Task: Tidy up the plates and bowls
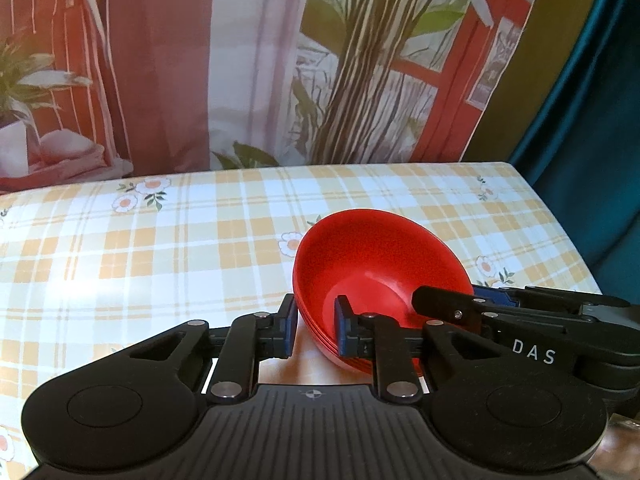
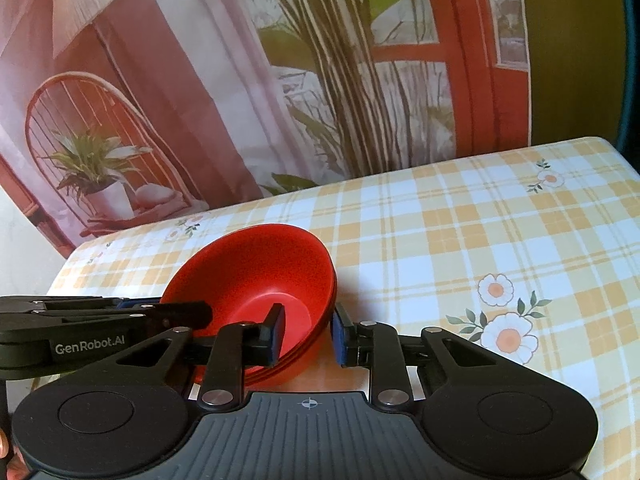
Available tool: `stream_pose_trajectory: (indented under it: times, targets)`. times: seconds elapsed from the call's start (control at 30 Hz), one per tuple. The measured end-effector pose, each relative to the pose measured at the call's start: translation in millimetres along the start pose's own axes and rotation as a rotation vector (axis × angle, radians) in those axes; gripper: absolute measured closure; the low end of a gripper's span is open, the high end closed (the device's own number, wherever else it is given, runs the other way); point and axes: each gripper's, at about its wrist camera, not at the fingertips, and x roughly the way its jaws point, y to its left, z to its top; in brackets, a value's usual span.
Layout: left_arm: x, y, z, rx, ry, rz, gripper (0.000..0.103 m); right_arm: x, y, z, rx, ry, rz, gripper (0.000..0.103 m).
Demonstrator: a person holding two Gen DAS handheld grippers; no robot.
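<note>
A nested stack of red bowls (image 1: pixel 380 256) (image 2: pixel 256 272) sits tilted over the checked tablecloth. In the left wrist view my left gripper (image 1: pixel 318 330) clamps the stack's near left wall, one blue pad outside and one inside. The right gripper (image 1: pixel 460 300) reaches in from the right and bites the opposite rim. In the right wrist view my right gripper (image 2: pixel 308 334) holds the near right wall the same way, with the left gripper (image 2: pixel 168 308) coming in from the left edge. The stack's underside is hidden, so I cannot tell whether it rests on the table.
The table (image 1: pixel 160 248) (image 2: pixel 480 240) carries a yellow and white plaid cloth with flower prints. A printed backdrop (image 1: pixel 240 60) of curtains and plants hangs behind it. A teal curtain (image 1: pixel 592 120) lies past the table's right edge. A person's fingertips (image 2: pixel 4 452) show at the lower left.
</note>
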Motion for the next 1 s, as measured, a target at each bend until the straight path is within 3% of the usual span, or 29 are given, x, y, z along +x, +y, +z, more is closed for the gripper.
stream_pose_trajectory:
  times: [1.0]
  targets:
    - [-90,-3,-17,0.007,-0.114,0.023,0.082,-58,47,-6,-0.06,-0.065,0.049,0.079]
